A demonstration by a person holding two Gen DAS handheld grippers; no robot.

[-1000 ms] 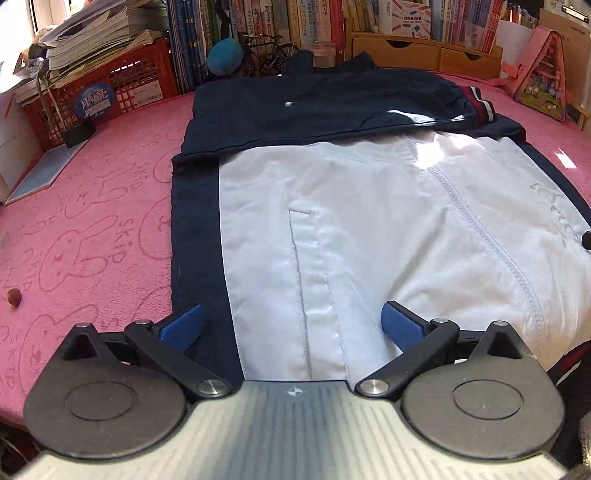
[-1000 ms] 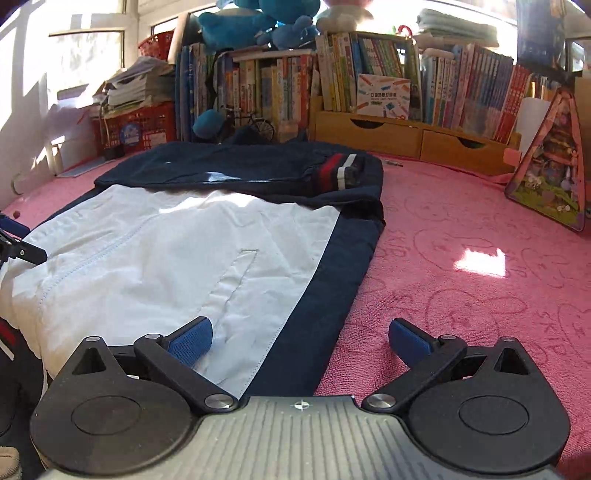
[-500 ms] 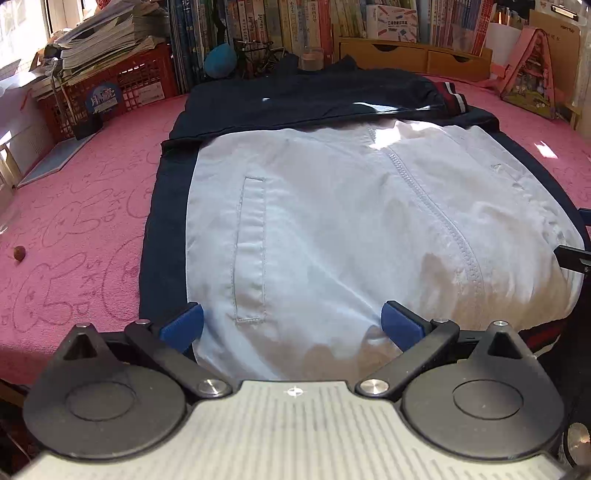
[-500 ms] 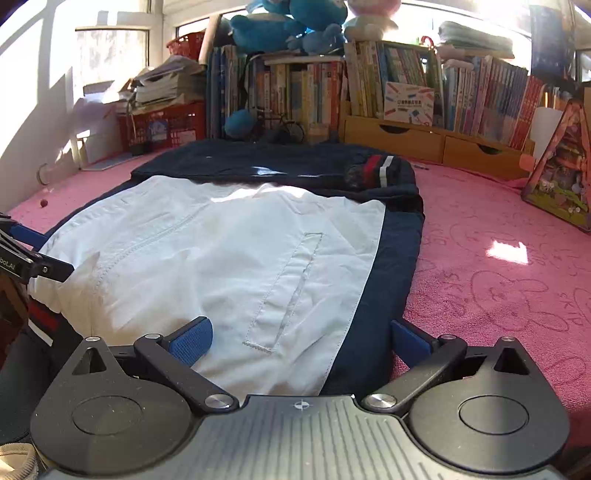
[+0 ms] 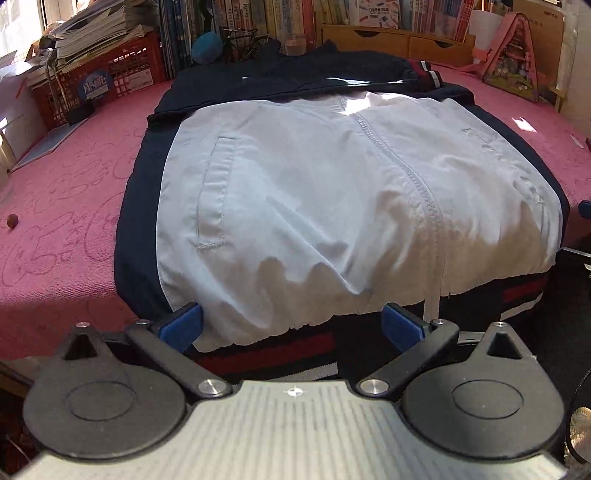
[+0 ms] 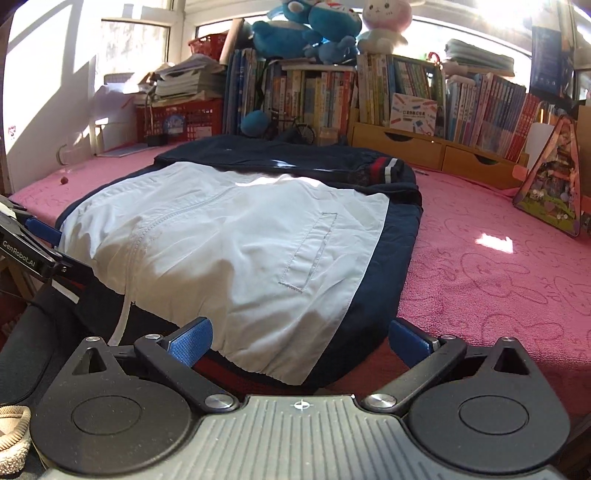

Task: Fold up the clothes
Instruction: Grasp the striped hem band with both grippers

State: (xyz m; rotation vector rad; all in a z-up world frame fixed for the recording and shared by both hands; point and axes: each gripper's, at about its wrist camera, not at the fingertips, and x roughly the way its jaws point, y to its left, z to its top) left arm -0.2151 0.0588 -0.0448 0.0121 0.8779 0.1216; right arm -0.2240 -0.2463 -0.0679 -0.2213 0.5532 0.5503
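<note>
A white and navy zip jacket (image 5: pixel 332 192) lies front up on the pink towel-covered table (image 5: pixel 66 221); its sleeves are folded across the far part, one striped cuff (image 6: pixel 384 170) showing. The red-striped hem (image 5: pixel 295 343) hangs over the near table edge. My left gripper (image 5: pixel 291 326) is open, its blue pads either side of the hem's left half. My right gripper (image 6: pixel 301 338) is open too, straddling the hem's right corner (image 6: pixel 332 354). The left gripper (image 6: pixel 33 254) also shows at the left edge of the right wrist view.
Books, wooden drawers (image 6: pixel 417 142) and plush toys (image 6: pixel 306 29) line the back. A red crate (image 5: pixel 107 81) of papers stands back left, a pink triangular toy house (image 6: pixel 554 184) back right. A small brown ball (image 5: pixel 12 220) lies on the towel at left.
Both grippers have pulled back toward the near table edge and dropped lower. The jacket's striped hem, out of sight before, now lies between their open fingers.
</note>
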